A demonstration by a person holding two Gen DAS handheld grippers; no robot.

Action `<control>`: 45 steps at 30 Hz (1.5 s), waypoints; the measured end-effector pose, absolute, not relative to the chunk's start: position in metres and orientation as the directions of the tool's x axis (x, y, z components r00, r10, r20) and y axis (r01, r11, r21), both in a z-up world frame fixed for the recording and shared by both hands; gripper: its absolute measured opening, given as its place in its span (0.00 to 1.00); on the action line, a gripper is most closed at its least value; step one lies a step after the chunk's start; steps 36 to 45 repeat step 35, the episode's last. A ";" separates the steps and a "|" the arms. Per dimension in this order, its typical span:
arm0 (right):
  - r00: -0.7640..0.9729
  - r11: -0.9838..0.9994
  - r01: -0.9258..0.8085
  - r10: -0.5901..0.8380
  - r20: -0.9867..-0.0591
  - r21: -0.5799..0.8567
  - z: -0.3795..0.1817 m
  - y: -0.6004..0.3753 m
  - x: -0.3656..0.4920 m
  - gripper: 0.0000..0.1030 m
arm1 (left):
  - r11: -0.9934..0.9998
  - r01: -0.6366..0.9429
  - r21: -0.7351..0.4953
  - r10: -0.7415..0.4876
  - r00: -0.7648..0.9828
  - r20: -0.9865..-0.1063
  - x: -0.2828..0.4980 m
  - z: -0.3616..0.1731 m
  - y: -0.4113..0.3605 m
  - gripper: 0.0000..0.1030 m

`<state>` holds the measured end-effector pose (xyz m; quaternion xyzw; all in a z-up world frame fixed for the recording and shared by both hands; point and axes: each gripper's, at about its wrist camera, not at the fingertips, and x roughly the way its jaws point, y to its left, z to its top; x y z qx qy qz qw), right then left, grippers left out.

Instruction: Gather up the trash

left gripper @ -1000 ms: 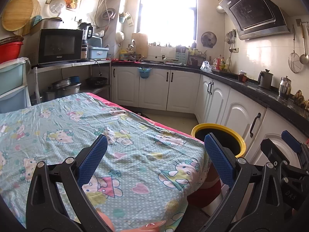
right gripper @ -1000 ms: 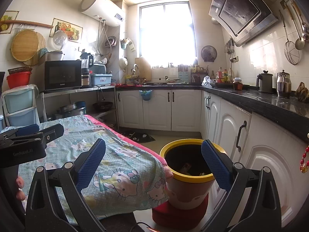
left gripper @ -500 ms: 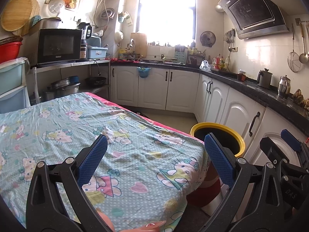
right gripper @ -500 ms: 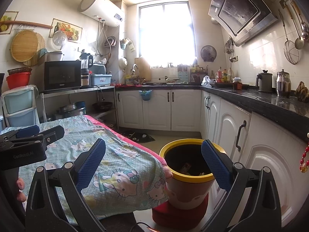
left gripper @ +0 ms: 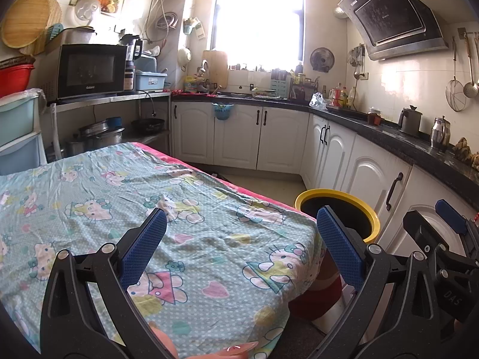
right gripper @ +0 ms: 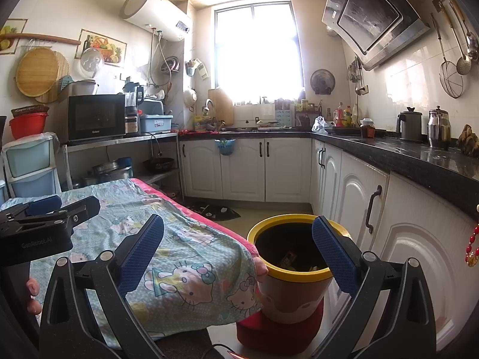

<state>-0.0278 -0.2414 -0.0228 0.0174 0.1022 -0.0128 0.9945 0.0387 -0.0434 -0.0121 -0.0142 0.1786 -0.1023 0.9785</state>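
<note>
A yellow-rimmed trash bin (right gripper: 292,269) stands on a red base beside the table's far corner, with scraps of trash (right gripper: 289,258) lying inside. The same trash bin (left gripper: 338,206) shows in the left wrist view past the table edge. My left gripper (left gripper: 239,230) hovers open over the cartoon-print tablecloth (left gripper: 119,197) with nothing between its fingers. My right gripper (right gripper: 236,233) is open and empty too, held near the bin's mouth. No loose trash shows on the cloth.
White cabinets (right gripper: 353,191) under a black countertop (right gripper: 419,155) run along the right wall, close to the bin. A shelf with a microwave (left gripper: 89,71) and plastic drawers (left gripper: 18,131) stand at the left. A floor mat (right gripper: 215,211) lies beyond the table.
Both views have barely shifted. The grippers stay open and nothing has been picked up or dropped.
</note>
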 end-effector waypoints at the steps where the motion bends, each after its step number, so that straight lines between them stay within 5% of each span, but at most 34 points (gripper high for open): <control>1: 0.979 0.999 0.031 -0.024 -0.203 0.032 -0.023 -0.241 -0.028 0.94 | 0.978 0.196 -0.065 -0.207 0.915 -0.347 0.039 -0.012 -0.043 0.90; 28: 0.978 0.999 0.023 -0.017 -0.207 0.025 -0.017 -0.229 -0.025 0.94 | 0.980 0.168 -0.104 -0.197 0.890 -0.411 0.043 -0.022 -0.036 0.90; 31: 0.980 0.998 -0.055 0.054 -0.193 0.000 -0.002 -0.216 -0.019 0.94 | 0.987 0.119 -0.109 -0.156 0.875 -0.459 0.043 -0.020 -0.012 0.90; 35: 0.921 0.952 -0.307 0.298 -0.252 0.001 0.026 -0.167 0.015 0.94 | 0.979 -0.138 -0.148 0.037 0.841 -0.539 0.032 -0.018 0.079 0.90; 45: 0.921 0.952 -0.307 0.298 -0.252 0.001 0.026 -0.167 0.015 0.94 | 0.979 -0.138 -0.148 0.037 0.841 -0.539 0.032 -0.018 0.079 0.90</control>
